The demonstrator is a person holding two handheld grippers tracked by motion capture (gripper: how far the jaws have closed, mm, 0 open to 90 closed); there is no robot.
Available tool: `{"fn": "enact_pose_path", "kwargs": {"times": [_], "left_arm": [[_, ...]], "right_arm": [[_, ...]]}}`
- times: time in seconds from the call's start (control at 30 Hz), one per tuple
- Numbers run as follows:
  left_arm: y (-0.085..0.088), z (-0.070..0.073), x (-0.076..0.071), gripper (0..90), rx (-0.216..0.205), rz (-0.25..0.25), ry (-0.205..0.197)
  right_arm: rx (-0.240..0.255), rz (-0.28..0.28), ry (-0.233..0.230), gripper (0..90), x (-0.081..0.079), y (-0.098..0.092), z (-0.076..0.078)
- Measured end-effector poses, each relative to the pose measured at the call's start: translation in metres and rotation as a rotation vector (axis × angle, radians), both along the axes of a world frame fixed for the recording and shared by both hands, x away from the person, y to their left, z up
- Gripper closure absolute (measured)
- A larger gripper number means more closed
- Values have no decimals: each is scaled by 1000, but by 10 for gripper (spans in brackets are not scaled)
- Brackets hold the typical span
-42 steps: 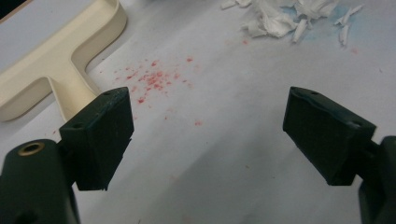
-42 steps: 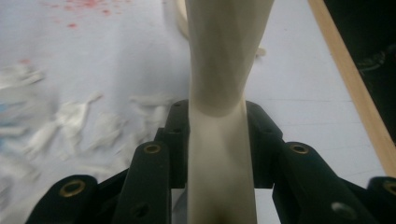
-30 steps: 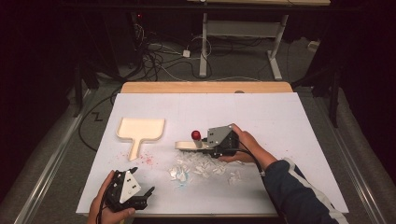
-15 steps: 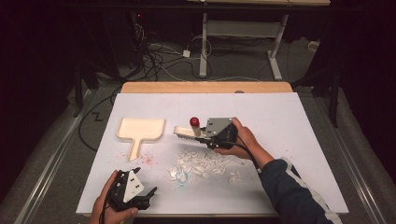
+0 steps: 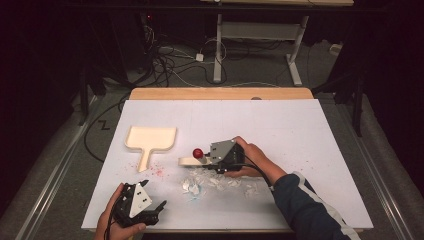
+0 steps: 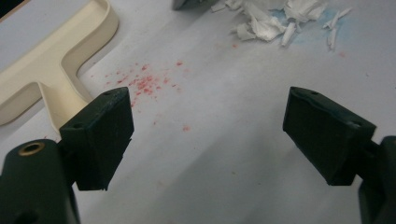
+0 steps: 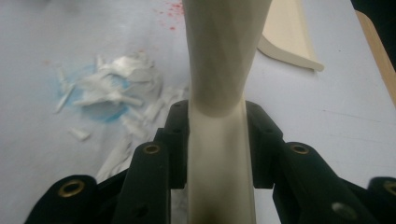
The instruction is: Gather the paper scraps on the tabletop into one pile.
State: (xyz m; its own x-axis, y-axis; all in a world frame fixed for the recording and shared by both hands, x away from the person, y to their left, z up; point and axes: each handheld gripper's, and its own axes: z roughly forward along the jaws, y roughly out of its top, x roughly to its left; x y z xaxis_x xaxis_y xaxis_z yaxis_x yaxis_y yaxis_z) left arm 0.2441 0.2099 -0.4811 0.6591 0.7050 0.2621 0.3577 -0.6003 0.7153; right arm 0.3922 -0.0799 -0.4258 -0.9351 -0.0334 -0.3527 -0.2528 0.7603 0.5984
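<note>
My right gripper is clamped on the cream handle of a small brush, one jaw on each flank of its narrow waist, the handle running straight out ahead of the fingers. In the high view that brush sticks out leftward past the fingertips, low over the white table, with a red knob just above it. I judge the step in hand to be sweeping the paper scraps, which lie just below and beside the right jaws, toward the cream dustpan, which sits well beyond the brush tip.

To do it well I would keep the squeeze firm at the waist so the handle cannot twist, hold the brush low and flat, and pull the scraps in short strokes, since light paper will scatter. My left gripper has its jaws spread wide with nothing between them; the dustpan handle lies just outside its left-hand finger, so steadying the pan there looks sensible.

The brush head itself is hard to make out: in the right gripper view the handle runs off the top edge, and I cannot tell whether bristles touch the table. The red specks ahead of the left fingers are too fine to identify.
</note>
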Motion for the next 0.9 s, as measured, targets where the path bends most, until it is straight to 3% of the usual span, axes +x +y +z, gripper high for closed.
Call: {"fn": "enact_pose_path", "kwargs": {"times": [0.1, 0.2, 0.23, 0.33, 0.4, 0.43, 0.47, 0.53, 0.67, 0.7, 0.83, 0.87, 0.9], "left_arm": [[0, 0, -1, 153, 0, 1, -3], [0, 0, -1, 153, 4, 2, -1], [0, 0, -1, 153, 5, 1, -1], [-1, 0, 0, 153, 8, 0, 1], [-1, 0, 0, 153, 11, 0, 1], [-1, 0, 0, 153, 11, -1, 2], [-2, 0, 0, 153, 14, -3, 2], [-3, 1, -1, 152, 11, -10, -5], [-4, 2, -1, 153, 17, -15, -7], [-4, 2, -1, 152, 17, -17, -6], [-5, 2, -1, 153, 21, -29, -8], [-5, 2, -1, 153, 20, -31, -9], [-6, 2, -1, 152, 21, -34, -9]], "right_arm": [[36, 9, 35, 678, -4, -16, 4], [61, -9, 36, 678, -5, -26, 8], [94, -55, 20, 678, -7, -38, 14], [151, -111, 29, 678, -11, -54, 23], [179, -166, 25, 678, -14, -67, 31], [179, -166, 25, 678, -14, -67, 31], [201, -239, 49, 678, -18, -81, 41], [210, -282, 74, 678, -21, -91, 47], [184, -455, 57, 677, -30, -114, 57], [179, -509, 53, 677, -32, -121, 56], [171, -613, 100, 677, -34, -139, 48], [171, -613, 100, 677, -34, -139, 48], [158, -651, 88, 677, -34, -141, 45]]}}
